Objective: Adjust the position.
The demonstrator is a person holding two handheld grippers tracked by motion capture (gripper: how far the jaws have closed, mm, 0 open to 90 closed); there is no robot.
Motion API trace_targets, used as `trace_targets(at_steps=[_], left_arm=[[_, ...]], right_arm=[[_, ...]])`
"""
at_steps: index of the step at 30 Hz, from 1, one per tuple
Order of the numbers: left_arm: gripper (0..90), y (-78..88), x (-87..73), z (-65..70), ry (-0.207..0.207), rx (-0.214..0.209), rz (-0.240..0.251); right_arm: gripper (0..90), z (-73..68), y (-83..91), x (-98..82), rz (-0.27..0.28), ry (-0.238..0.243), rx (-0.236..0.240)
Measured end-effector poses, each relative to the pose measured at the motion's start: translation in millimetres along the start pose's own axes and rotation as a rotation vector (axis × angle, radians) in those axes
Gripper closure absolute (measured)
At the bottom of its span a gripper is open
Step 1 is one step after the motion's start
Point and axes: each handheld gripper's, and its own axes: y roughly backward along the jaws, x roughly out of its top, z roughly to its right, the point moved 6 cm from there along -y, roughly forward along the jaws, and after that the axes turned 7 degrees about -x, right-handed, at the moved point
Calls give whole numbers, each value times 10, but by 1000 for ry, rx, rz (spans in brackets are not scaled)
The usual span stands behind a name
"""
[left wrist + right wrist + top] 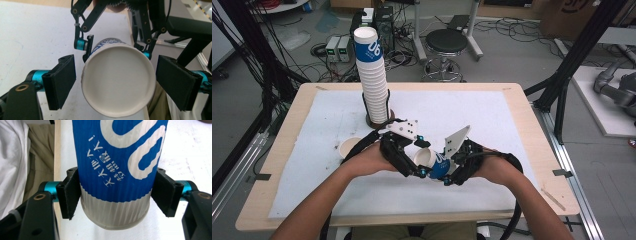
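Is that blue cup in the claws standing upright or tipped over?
Tipped. The cup lies sideways in the right claw, its open mouth facing the left claw, whose view looks straight inside.

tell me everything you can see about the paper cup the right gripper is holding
The paper cup is ribbed, blue with white lettering and a white band near its base. It lies roughly level above the table, its round white end facing the left gripper, whose open jaws flank it without touching. The right gripper clamps its sides near the base.
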Motion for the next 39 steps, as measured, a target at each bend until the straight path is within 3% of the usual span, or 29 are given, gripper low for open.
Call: trace_targets(at_steps=[8, 16, 21, 25, 32, 39], left_arm=[[208, -70, -36, 6, 6, -19, -39], [288, -92, -55, 15, 7, -30, -62], [304, -69, -54, 6, -28, -11, -64], [304, -39, -50, 14, -38, -12, -31], [302, 10, -99, 10, -37, -10, 23], [303, 57, -169, -7, -46, 27, 104]], right_arm=[[301, -20, -29, 12, -61, 21, 4], [301, -41, -29, 37, -70, 33, 7], [247, -34, -42, 29, -68, 16, 8], [208, -20, 1, 25, 11, -30, 14], [183, 30, 134, -34, 213, -122, -10], [177, 61, 269, -138, 398, -212, -56]])
